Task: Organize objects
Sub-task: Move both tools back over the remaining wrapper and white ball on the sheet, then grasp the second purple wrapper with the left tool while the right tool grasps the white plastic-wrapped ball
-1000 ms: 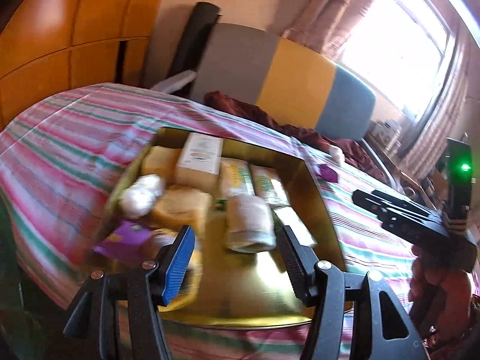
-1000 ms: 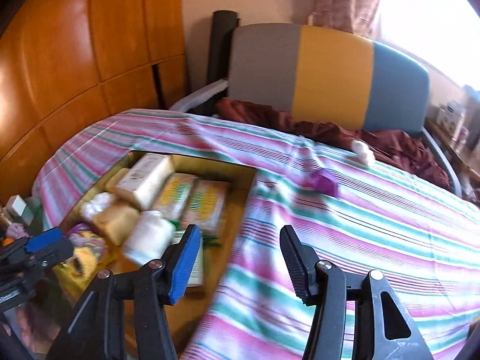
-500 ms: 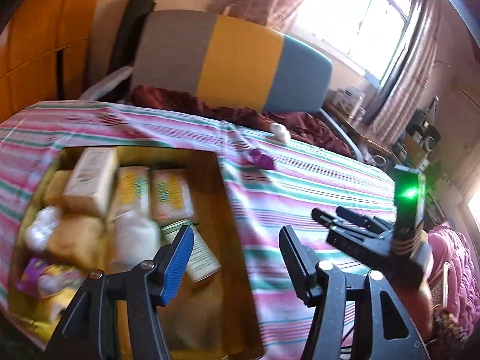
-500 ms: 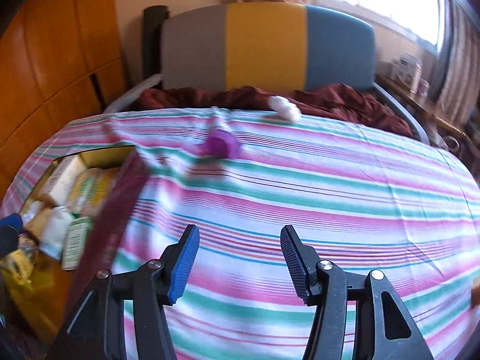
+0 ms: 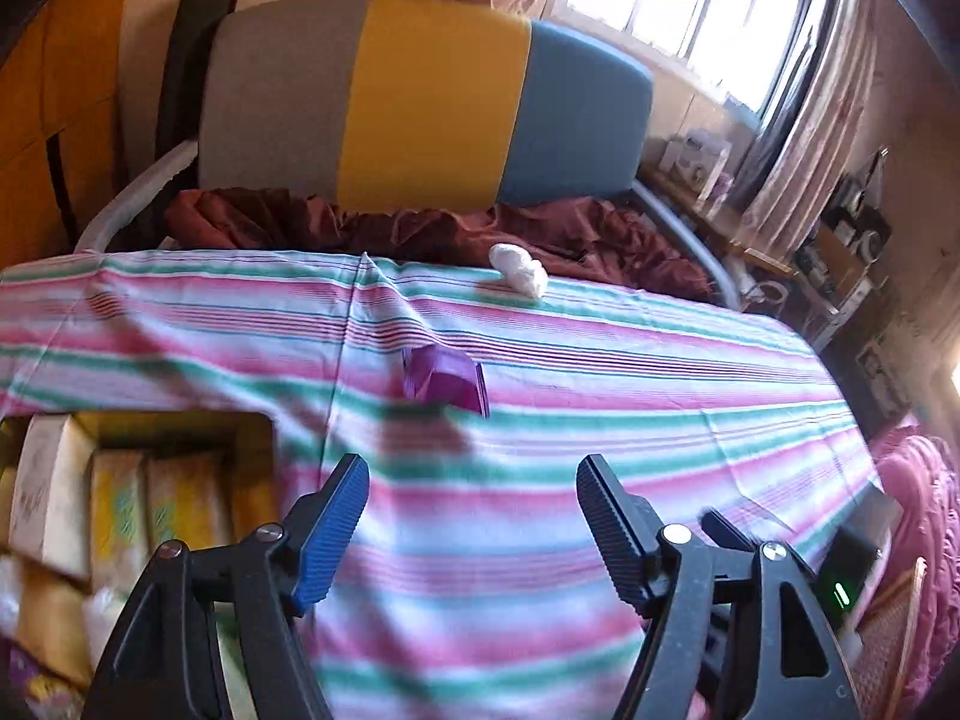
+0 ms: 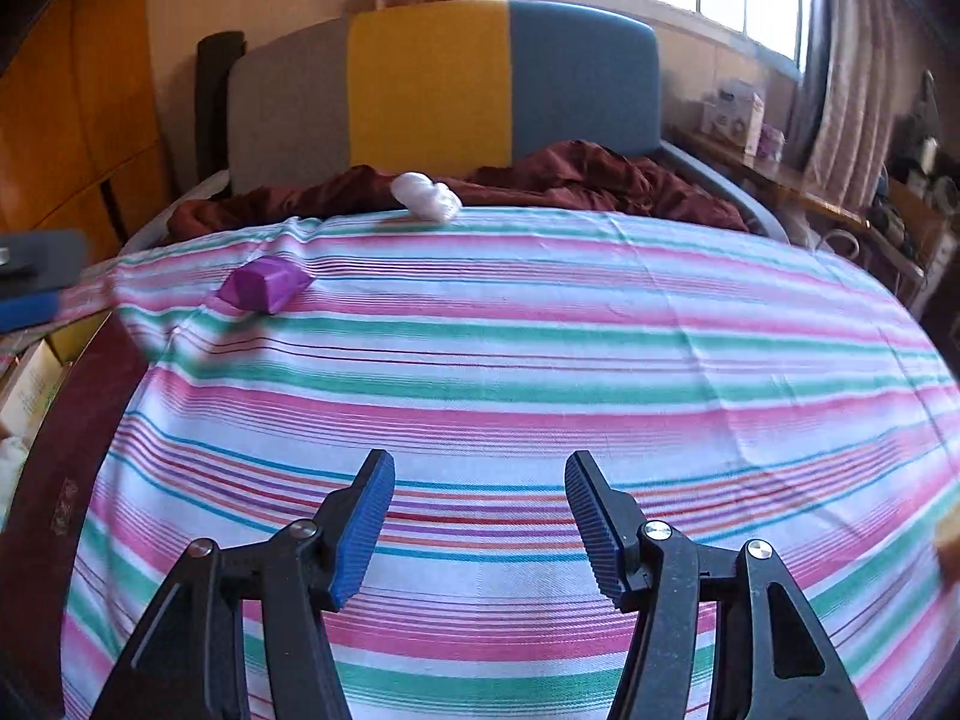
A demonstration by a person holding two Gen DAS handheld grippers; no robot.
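Observation:
A purple packet (image 5: 444, 375) (image 6: 267, 288) lies on the striped cloth (image 6: 540, 360). A white wrapped bundle (image 5: 519, 269) (image 6: 426, 195) rests at the cloth's far edge. To the left, a yellow box (image 5: 180, 426) holds several packs and soaps. My left gripper (image 5: 473, 480) hovers over the cloth just right of the box and short of the purple packet, its jaws opening with nothing between them. My right gripper (image 6: 480, 468) hangs over bare cloth, its jaws opening a little and empty. A blue pad of the left gripper (image 6: 30, 309) shows at the left edge of the right wrist view.
A chair back (image 6: 444, 78) in grey, yellow and blue stands behind the table, with a maroon cloth (image 6: 570, 174) bunched on its seat. A dark maroon flap (image 6: 78, 420) rises beside the box. Wooden cupboards are on the left, cluttered shelves (image 5: 840, 252) on the right.
Both grippers swung right, away from the box and out over the striped cloth; the purple packet and white bundle are nearer. The left jaws stand visibly wider.

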